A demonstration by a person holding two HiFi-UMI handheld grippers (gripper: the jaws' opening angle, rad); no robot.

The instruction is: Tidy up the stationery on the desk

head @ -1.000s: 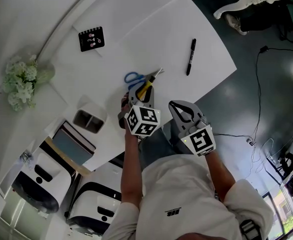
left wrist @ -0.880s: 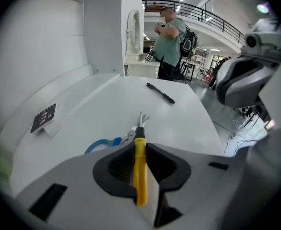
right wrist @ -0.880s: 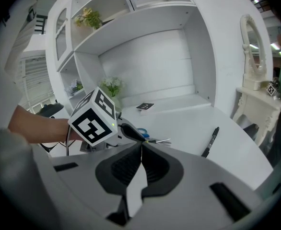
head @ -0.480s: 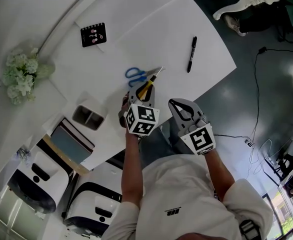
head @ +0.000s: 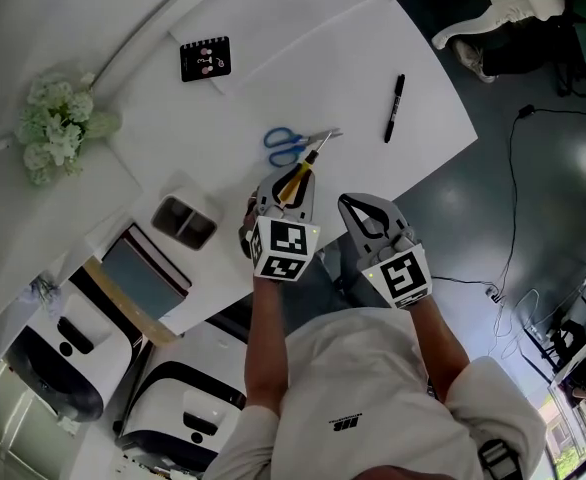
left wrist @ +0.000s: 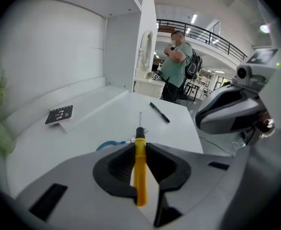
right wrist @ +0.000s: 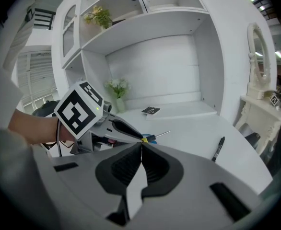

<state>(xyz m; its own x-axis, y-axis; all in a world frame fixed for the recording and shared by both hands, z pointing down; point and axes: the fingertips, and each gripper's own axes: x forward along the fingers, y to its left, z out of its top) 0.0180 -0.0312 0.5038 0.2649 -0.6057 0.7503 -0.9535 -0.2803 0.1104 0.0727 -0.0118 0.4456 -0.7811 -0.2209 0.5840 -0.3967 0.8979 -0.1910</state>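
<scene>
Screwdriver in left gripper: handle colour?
Screwdriver handle is yellow; shows best in the left gripper view.

Open desk (head: 365,118) btw scissors (head: 295,144) & marker (head: 395,108)

A screwdriver (left wrist: 139,169) with a yellow handle, black collar and thin metal shaft is clamped between the jaws of the left gripper (left wrist: 139,146), its tip over the white table (head: 373,58). Just beyond it lie blue-handled scissors (head: 291,145). A black marker (head: 395,108) lies flat to their right, well apart. A small black spiral notebook (head: 205,58) rests farther back.
</scene>
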